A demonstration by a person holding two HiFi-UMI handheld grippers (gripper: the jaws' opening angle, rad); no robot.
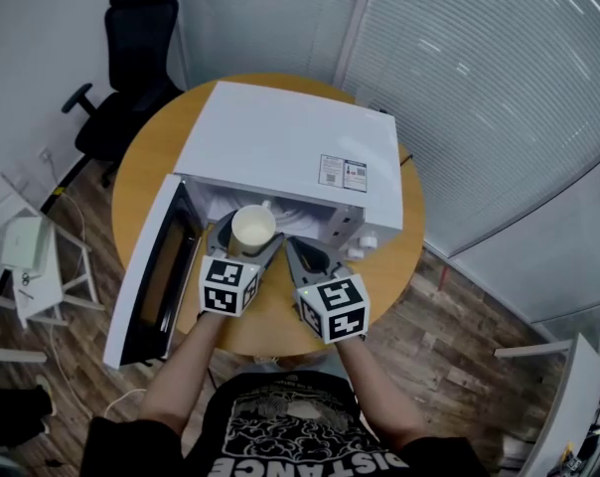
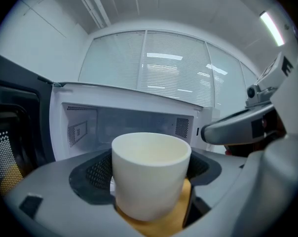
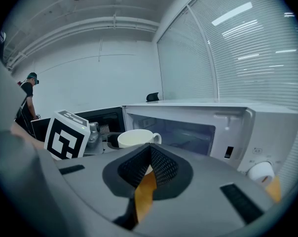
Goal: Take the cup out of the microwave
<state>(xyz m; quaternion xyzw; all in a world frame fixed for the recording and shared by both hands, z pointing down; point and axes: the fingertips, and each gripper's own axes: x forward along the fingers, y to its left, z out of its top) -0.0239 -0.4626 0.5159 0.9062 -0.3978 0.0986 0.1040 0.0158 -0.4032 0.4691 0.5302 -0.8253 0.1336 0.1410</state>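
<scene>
A white cup (image 1: 252, 230) sits between the jaws of my left gripper (image 1: 248, 237), which is shut on it. The cup is at the mouth of the white microwave (image 1: 280, 147), its handle turned toward the cavity. In the left gripper view the cup (image 2: 150, 174) fills the centre, with the lit cavity (image 2: 124, 125) behind it. My right gripper (image 1: 290, 246) is just right of the cup, jaws together and holding nothing. In the right gripper view, my right gripper (image 3: 150, 152) points at the microwave (image 3: 228, 127), and the cup (image 3: 135, 138) shows past its tips.
The microwave door (image 1: 156, 266) hangs open to the left over the round wooden table (image 1: 389, 256). A black office chair (image 1: 131, 58) stands beyond the table, a white stand (image 1: 27, 246) on the floor at left. A person (image 3: 26, 100) stands far left.
</scene>
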